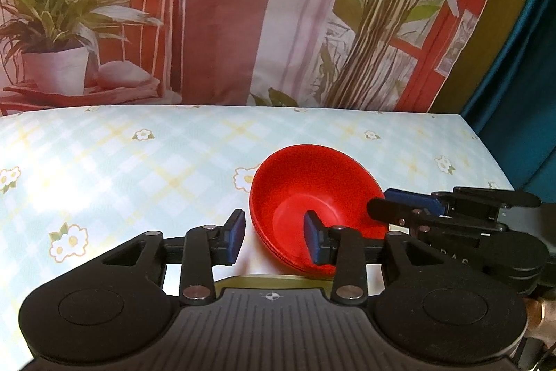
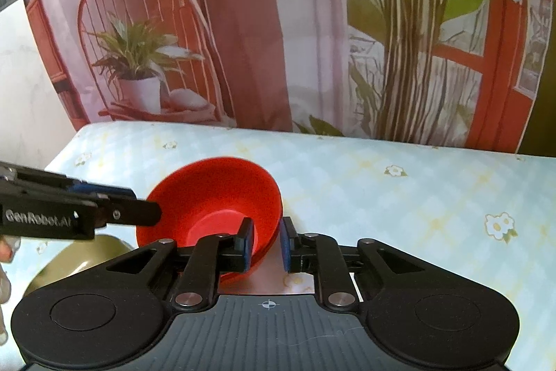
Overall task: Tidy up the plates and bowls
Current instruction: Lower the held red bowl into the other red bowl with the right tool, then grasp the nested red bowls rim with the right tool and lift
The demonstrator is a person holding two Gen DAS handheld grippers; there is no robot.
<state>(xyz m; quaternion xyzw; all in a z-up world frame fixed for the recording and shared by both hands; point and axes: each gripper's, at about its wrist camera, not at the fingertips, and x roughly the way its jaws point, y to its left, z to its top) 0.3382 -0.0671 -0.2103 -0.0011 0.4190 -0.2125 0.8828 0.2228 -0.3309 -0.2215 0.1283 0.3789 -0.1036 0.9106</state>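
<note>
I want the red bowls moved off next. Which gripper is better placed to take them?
Probably right. The right gripper closely straddles the red bowls' rim, barely apart. The left gripper straddles the opposite rim, its outer pad standing clear.

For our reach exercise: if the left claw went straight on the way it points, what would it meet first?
Probably the red bowl: the left claw already straddles its near rim, one finger inside. Depth is unclear.

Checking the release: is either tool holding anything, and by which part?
Nothing seems held: the left tool and the right tool each straddle the rim of the red bowl, jaws apart, not clamping it.
</note>
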